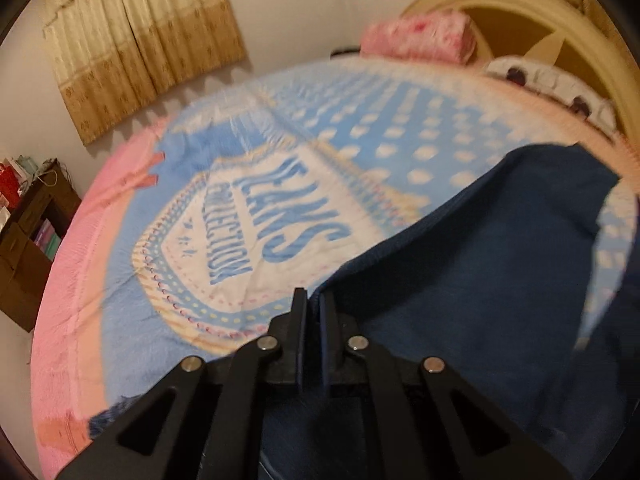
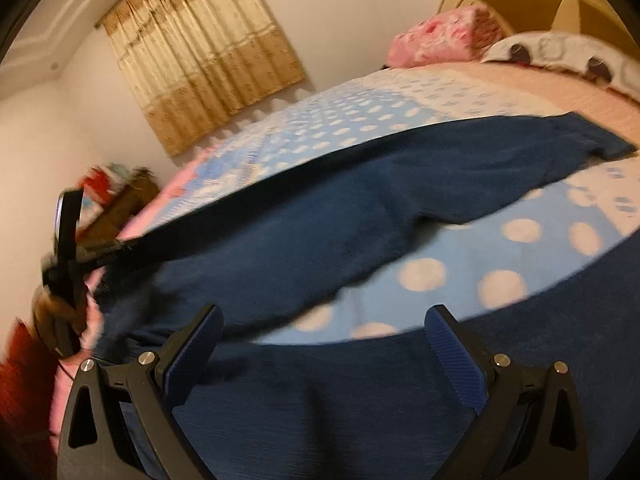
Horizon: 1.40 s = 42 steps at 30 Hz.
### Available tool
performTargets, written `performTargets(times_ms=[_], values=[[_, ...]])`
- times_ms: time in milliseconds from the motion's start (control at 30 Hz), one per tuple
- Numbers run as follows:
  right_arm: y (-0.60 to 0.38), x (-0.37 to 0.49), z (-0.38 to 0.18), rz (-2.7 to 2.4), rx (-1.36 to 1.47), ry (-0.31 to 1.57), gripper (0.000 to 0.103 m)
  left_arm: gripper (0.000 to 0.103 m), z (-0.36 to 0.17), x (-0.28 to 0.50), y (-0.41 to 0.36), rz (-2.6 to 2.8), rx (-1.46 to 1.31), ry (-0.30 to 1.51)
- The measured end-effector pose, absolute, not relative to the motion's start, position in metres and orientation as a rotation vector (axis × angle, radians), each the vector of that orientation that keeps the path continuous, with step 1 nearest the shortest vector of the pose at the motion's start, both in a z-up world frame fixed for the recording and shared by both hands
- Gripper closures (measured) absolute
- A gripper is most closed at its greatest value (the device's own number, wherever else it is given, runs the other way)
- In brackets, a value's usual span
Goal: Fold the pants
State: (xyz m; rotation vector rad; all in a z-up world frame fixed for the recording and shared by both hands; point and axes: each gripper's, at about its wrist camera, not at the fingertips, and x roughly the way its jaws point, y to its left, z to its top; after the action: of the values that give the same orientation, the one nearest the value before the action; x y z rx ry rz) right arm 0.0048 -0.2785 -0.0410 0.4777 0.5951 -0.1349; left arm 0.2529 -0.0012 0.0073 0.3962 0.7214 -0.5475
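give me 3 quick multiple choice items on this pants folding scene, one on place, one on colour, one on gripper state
1. Where do the pants lie?
A. on the bed blanket
B. on a chair
C. on the floor

2. What colour are the pants?
A. pink
B. navy blue
C. beige

3. How do the two grippers stand?
A. both open
B. both shut
C. left gripper shut on the pants, right gripper open

Answers:
1 A, dark cloth spreads over the dotted blanket.
2 B, the fabric is deep blue in both views.
3 C, left jaws pinch a fabric edge; right jaws are spread wide.
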Motion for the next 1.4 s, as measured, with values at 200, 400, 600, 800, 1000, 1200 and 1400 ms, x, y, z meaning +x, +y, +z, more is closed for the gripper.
performTargets(times_ms=[200,400,600,800,1000,1200,1400], values=[[-0.272,0.06,-0.043,0.092,0.71,0.61,0.001,0.097,0.006,0.176,0.01,-0.573,0.318,0.641],[-0.249,0.129,-0.076,0.185,0.896,0.709,0.001,0.097,-0.013,0.15,0.014,-0.561,0.209,0.643],[-0.214,0.178,-0.071,0.116,0.806,0.786,0.022,0.097,-0.021,0.15,0.02,-0.545,0.154,0.652],[-0.19,0.195,-0.084,0.238,0.786,0.831,0.092,0.079,-0.024,0.131,0.04,-0.509,0.023,0.7],[-0.188,0.178,-0.088,0.307,0.906,0.859,0.086,0.039,-0.036,0.114,0.052,-0.459,-0.089,0.714],[-0.168,0.185,-0.091,0.326,0.931,0.877,0.036,0.035,-0.049,0.123,0.067,-0.395,-0.161,0.762],[-0.133,0.216,-0.094,0.393,0.861,0.915,0.095,0.035,-0.048,0.117,0.071,-0.387,-0.228,0.743]])
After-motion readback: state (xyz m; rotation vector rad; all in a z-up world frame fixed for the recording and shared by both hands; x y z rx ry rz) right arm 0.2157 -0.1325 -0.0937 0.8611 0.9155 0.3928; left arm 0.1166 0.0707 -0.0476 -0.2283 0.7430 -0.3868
